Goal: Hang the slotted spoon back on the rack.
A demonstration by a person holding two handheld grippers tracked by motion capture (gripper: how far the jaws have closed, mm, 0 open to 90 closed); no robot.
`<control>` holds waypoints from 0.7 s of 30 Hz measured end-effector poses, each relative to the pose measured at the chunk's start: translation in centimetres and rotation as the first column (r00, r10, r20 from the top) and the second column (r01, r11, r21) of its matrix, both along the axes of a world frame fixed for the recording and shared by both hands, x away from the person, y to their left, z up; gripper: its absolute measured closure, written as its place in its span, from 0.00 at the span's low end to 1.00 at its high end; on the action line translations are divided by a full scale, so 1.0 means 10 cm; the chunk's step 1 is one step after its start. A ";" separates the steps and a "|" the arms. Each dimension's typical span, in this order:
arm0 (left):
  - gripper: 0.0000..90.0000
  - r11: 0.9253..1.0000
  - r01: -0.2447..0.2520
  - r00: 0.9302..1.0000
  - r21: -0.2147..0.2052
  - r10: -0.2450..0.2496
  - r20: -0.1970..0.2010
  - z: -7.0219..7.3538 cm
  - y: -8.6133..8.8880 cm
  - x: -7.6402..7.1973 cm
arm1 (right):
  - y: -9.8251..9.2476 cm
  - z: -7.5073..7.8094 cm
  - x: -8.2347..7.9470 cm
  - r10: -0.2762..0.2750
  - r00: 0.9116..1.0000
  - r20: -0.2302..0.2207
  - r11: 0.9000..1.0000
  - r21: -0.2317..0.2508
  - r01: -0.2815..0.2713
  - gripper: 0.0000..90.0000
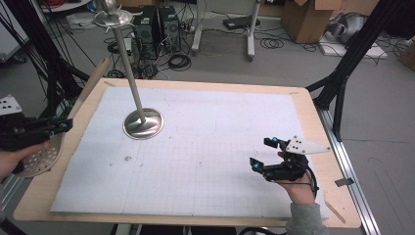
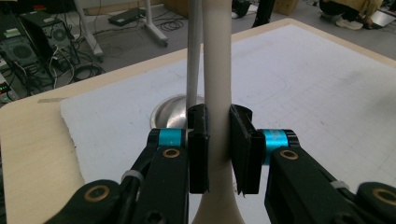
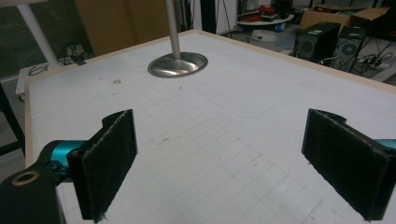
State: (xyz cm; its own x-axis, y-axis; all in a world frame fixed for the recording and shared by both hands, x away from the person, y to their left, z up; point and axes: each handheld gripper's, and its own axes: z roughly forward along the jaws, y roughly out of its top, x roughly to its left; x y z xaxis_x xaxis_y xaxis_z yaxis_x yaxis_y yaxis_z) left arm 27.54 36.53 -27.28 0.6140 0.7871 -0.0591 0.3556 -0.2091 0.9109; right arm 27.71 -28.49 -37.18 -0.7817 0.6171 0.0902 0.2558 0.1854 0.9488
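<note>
Your left tongs (image 2: pixel 218 154) grip a long-handled skimmer spoon; your right tongs (image 3: pixel 224 163) are wide open with nothing in them.

Your left tongs are at the left edge of the worktop (image 1: pixel 205 85) and squeeze the pale handle (image 2: pixel 217 70) of the spoon from both sides. The handle is the spoon's long line. In the high view it runs from the round holey bowl (image 1: pixel 43 159) near your left hand, up and away toward the far left corner of the worktop. The bowl end points back at you and hangs over the worktop's left edge. Near the handle stands a metal stand (image 1: pixel 143 122) with a round base and a tall thin pole, on the white mat (image 1: pixel 205 161). Your right tongs sit low over the mat on the right side, well apart from the spoon.
</note>
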 end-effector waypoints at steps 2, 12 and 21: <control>0.86 1.000 -0.007 1.000 -0.006 0.007 0.007 0.02 0.01 0.00 | -0.01 0.00 0.00 -0.002 1.000 0.003 1.000 0.000 0.002 0.10; 0.86 1.000 -0.023 0.999 -0.015 0.024 0.025 0.15 0.04 -0.01 | -0.03 -0.01 0.01 -0.007 1.000 0.000 1.000 0.007 0.007 0.10; 0.86 0.999 -0.035 0.998 -0.035 0.037 0.053 0.25 0.08 -0.02 | -0.03 -0.01 0.01 -0.007 1.000 -0.005 1.000 0.008 0.007 0.10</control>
